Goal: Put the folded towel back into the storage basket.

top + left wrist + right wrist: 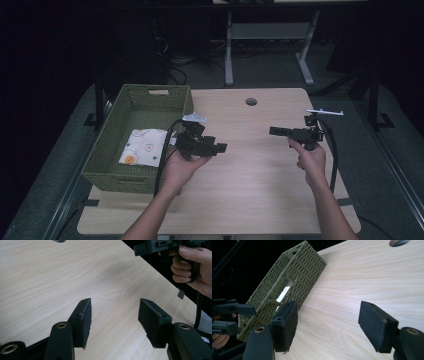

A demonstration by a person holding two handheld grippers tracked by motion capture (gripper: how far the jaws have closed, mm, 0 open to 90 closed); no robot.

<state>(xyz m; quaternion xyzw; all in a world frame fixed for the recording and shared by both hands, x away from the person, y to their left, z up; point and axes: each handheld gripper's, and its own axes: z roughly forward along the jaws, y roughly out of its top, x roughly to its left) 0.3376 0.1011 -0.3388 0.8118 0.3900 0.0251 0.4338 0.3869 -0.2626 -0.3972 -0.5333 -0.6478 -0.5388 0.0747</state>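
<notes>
Two hands come in from the near edge of the table (260,165), and each one holds a black gripper; the left gripper (220,148) is up over the wood, just beside the green basket (107,150); its fingers (83,317) stand apart with bare wood showing in the gap, and they hold nothing and touch nothing; the right gripper (274,131) is well apart from it on the other side, pointing back at the left one; its fingers (375,323) are wide apart too, with nothing in between; a black cable hangs down from each gripper. A bit farther off, inside the basket, lies a white cloth (142,146) with little flowers and an orange spot on it; it rests flat on the basket floor, near the front corner. Past the grippers, near the far edge of the table, is a round hole (251,102). I can't see any words or labels to read anywhere.
</notes>
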